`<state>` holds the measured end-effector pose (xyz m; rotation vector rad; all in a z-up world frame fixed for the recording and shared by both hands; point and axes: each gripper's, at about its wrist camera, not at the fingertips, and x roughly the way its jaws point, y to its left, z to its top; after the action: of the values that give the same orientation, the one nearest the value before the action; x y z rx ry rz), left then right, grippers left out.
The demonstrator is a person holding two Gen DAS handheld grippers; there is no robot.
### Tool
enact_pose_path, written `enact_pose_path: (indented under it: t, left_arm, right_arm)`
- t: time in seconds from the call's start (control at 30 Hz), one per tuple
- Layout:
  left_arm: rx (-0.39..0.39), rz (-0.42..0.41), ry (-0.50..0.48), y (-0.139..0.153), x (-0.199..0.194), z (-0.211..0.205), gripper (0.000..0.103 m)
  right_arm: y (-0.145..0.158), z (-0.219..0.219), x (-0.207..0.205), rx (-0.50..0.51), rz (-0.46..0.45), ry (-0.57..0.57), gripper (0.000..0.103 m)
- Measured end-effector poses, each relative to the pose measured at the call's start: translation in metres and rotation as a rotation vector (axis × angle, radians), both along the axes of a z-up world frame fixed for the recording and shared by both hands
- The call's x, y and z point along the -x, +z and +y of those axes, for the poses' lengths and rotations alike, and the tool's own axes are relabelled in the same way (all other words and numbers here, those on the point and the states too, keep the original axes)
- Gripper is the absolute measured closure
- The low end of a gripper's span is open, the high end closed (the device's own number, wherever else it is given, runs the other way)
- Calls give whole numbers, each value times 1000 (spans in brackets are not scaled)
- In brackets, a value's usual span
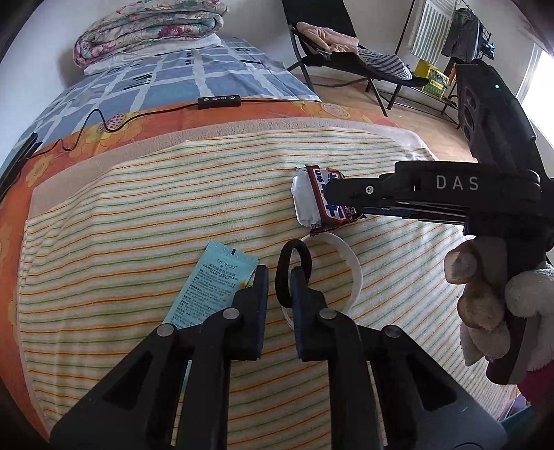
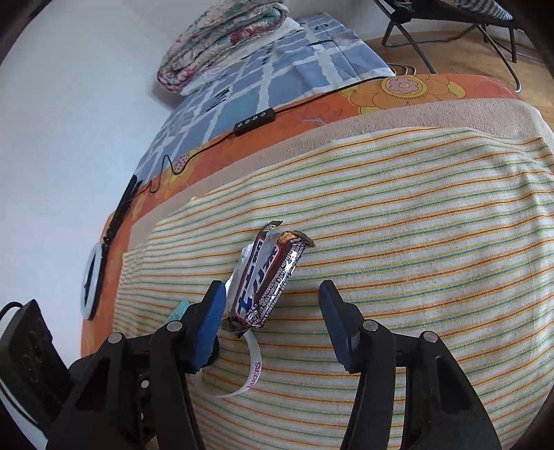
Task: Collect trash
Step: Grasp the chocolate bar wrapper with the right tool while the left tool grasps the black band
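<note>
- The candy bar wrapper [image 2: 268, 277], dark red-brown with a blue-and-white label and torn open at its far end, lies on the striped towel [image 2: 415, 242] that covers the near end of the bed.
- My right gripper [image 2: 273, 311] is spread wide around the wrapper: the left pad sits just beside its near end, possibly touching, and the right pad is well clear of it. It grips nothing.
- From my left camera the same wrapper [image 1: 311, 200] shows its white inner side, partly behind the right gripper's [image 1: 346, 200] black fingers.
- A white wristband [image 2: 249, 374] with purple lettering lies on the towel, its far edge under the wrapper's near end.
- My left gripper [image 1: 278, 277] has its pads nearly together, with a narrow gap; its right pad overlaps a black hair tie [image 1: 294, 270], but I cannot tell whether anything is pinched.
- A pale blue sachet [image 1: 214, 284] lies flat on the towel, its corner under my left gripper's left finger.
- Farther up the bed, a black inline controller [image 1: 219, 102] on its cable crosses the orange flowered sheet [image 1: 242, 116]; beyond it, a folded floral quilt [image 1: 149, 31].
</note>
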<state>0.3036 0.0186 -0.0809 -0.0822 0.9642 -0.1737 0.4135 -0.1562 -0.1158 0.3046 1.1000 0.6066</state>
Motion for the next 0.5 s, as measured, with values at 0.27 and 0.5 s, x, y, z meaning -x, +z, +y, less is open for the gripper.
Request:
enact_pose_path:
  t: [0.27,0.5]
  left_arm:
    - [-19,-23,5,4,4,-1,99]
    - [-35,-42,14,14,13,-1,99]
  right_arm:
    - [-5,3,1,-31,13,-6,94]
    - [10,1,13,-1,-48,6,98]
